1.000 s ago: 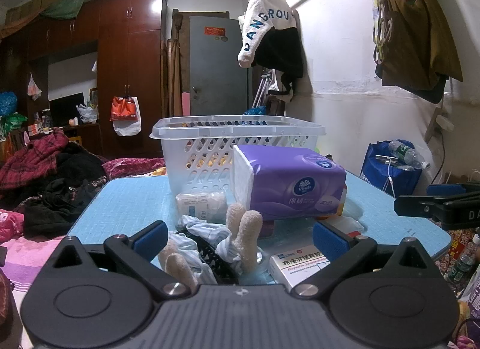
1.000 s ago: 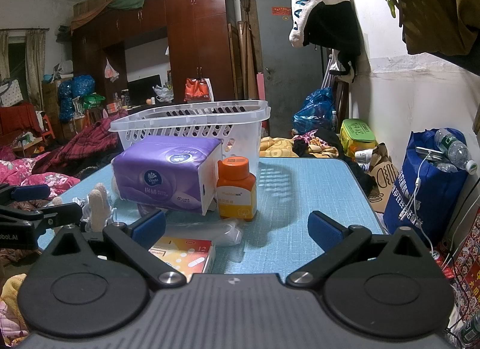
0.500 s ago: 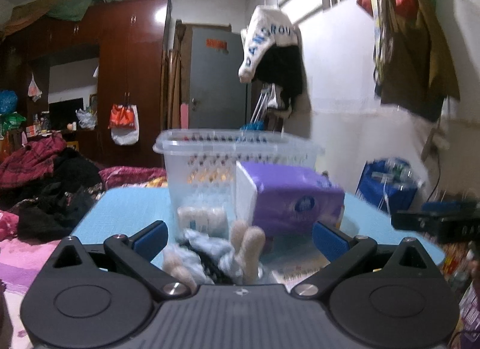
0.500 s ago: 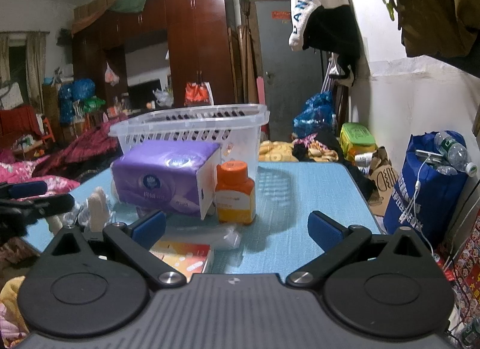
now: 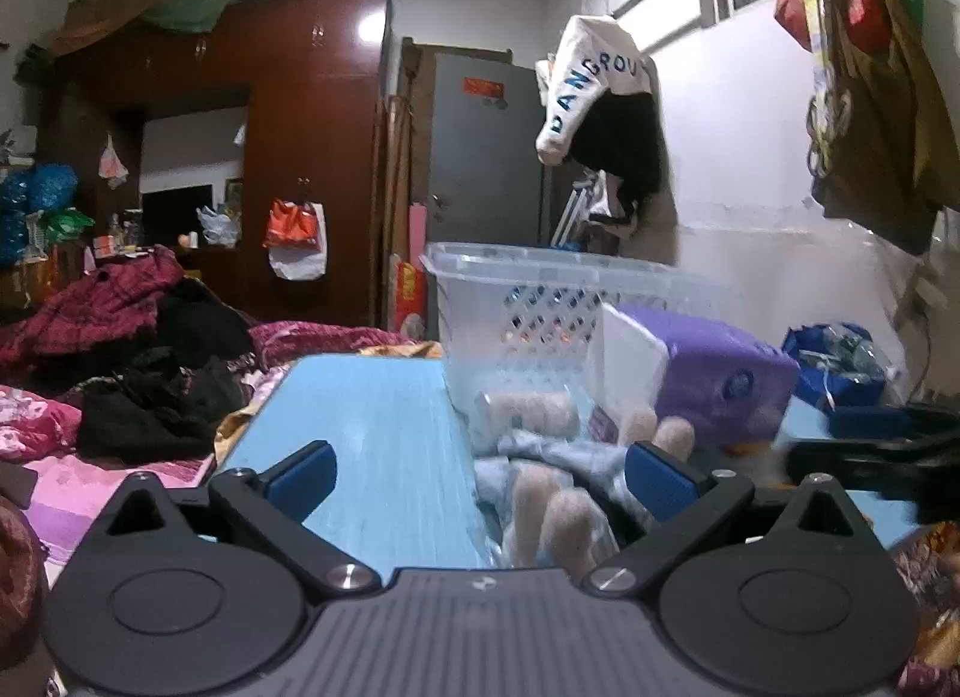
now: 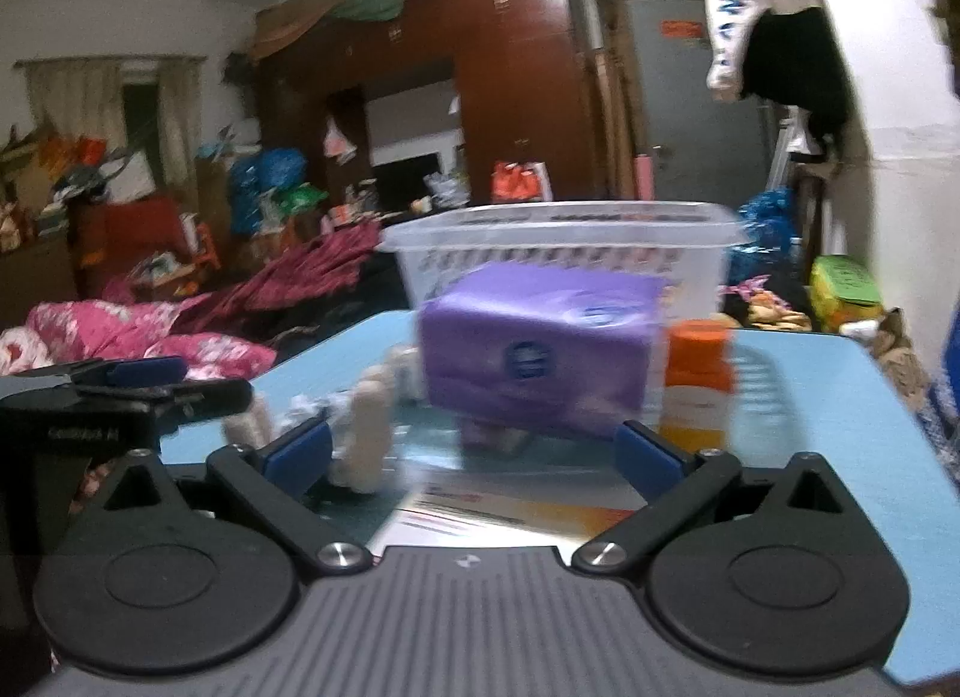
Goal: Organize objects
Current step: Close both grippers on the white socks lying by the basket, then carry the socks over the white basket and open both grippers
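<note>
Left gripper (image 5: 477,472) fingers spread wide over blue counter (image 5: 372,427); white basket (image 5: 540,301) at 12 o'clock, purple tissue pack (image 5: 714,379) at 2 o'clock.

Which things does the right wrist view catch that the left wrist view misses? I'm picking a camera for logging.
Only the right view shows the orange bottle and the flat box before the right tongs. Only the left view shows the small white pack against the basket and the bluish cloth. Both show the basket, the purple tissue pack and the blue table.
</note>
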